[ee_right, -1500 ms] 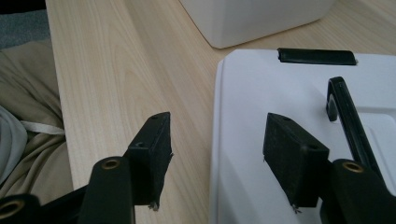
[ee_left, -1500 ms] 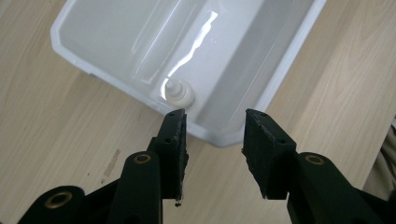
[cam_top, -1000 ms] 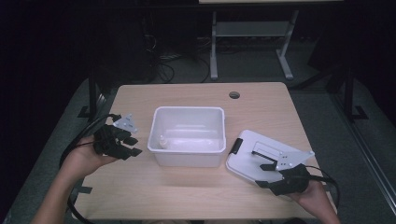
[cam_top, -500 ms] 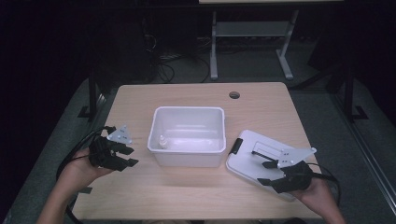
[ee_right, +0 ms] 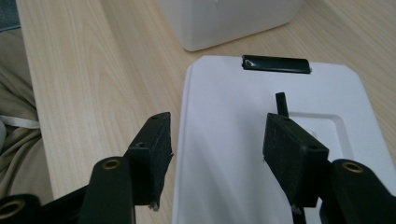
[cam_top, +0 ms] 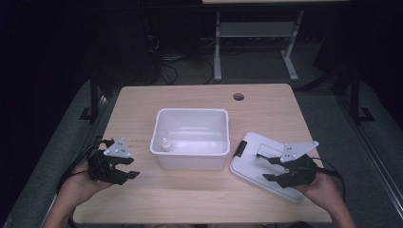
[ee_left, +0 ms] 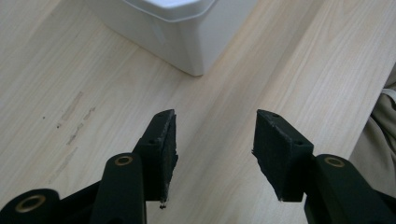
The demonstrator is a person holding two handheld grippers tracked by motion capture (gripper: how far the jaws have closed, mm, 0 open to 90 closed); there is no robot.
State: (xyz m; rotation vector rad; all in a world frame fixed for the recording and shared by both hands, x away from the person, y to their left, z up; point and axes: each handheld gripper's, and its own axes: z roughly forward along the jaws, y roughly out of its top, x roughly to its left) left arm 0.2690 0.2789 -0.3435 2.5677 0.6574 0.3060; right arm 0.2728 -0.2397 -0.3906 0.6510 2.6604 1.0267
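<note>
Both tools gape empty: my right tool point(cam_top: 270, 168) hovers over the lid point(cam_top: 259, 164) near the tabletop's point(cam_top: 199, 199) front right corner, ready to grip it, while my left tool point(cam_top: 127, 167) waits by the tub point(cam_top: 190, 137).

Wood table point(cam_top: 199, 199) w/ cable hole point(cam_top: 238, 97) at far edge; grey stand point(cam_top: 256, 33), cables point(cam_top: 166, 71) on floor behind

Light wooden table point(cam_top: 142, 114), with a round cable hole point(cam_top: 238, 97) near its far edge, right of centre. A white plastic tub point(cam_top: 190, 159) stands at the centre of the surface. A white lid point(cam_top: 252, 164) with a black latch point(cam_top: 239, 148) lies flat just right of the tub, toward the near right corner. Faint scuff marks point(ee_left: 72, 116) show on the wood left of the tub.
</note>
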